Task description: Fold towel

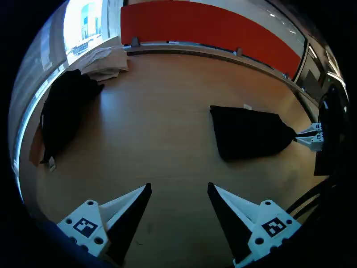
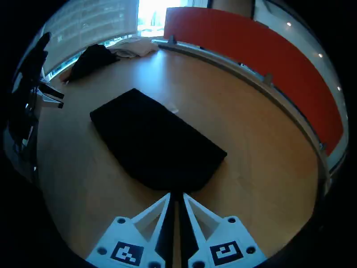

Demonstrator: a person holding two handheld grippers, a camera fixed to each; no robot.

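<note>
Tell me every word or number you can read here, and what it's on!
No words or numbers can be read.
On the left gripper: square markers, black-and-white patterns, not text.
On the right gripper: the same kind of patterns, not text.
White tag at the edge of the towel: too small to read.
</note>
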